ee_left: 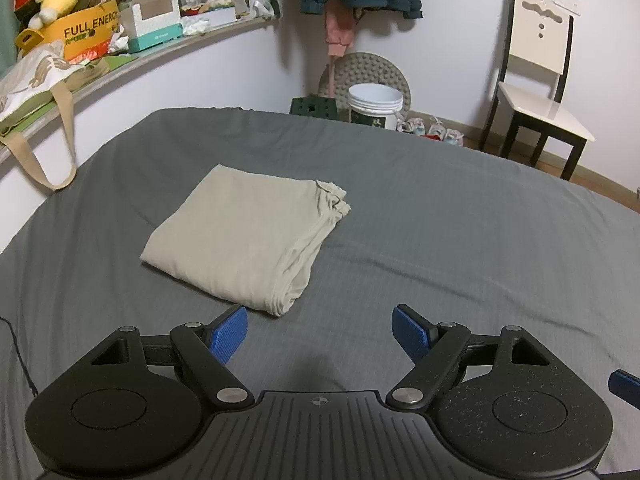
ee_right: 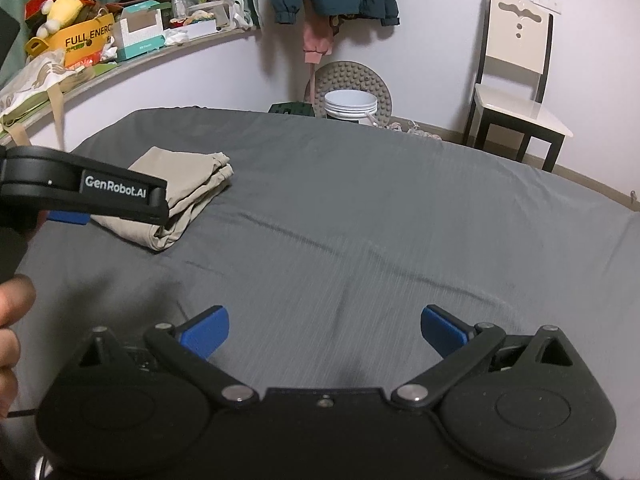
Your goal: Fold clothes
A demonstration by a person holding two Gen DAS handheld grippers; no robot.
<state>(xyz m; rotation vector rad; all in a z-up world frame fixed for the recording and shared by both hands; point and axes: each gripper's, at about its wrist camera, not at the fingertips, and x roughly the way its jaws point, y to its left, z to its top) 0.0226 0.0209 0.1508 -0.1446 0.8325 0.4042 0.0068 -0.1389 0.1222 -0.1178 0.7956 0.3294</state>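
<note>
Beige fabric, a folded rectangular garment (ee_left: 244, 236), lay flat on the grey bedsheet (ee_left: 440, 248), toward the left of the bed and just beyond the left gripper (ee_left: 320, 330). That gripper's blue-padded jaws stood wide apart over bare sheet, holding nothing, its left pad near the garment's near corner but apart from it. The right gripper (ee_right: 325, 330) also stood with its jaws spread and nothing between them, over bare sheet to the right of the garment and well apart from it. In the right wrist view the left gripper's black body partly covered the garment. Beyond the bed's far edge stood a white plastic bucket (ee_left: 375, 106), and at the far right a cream-and-black wooden chair (ee_left: 536, 92).
</note>
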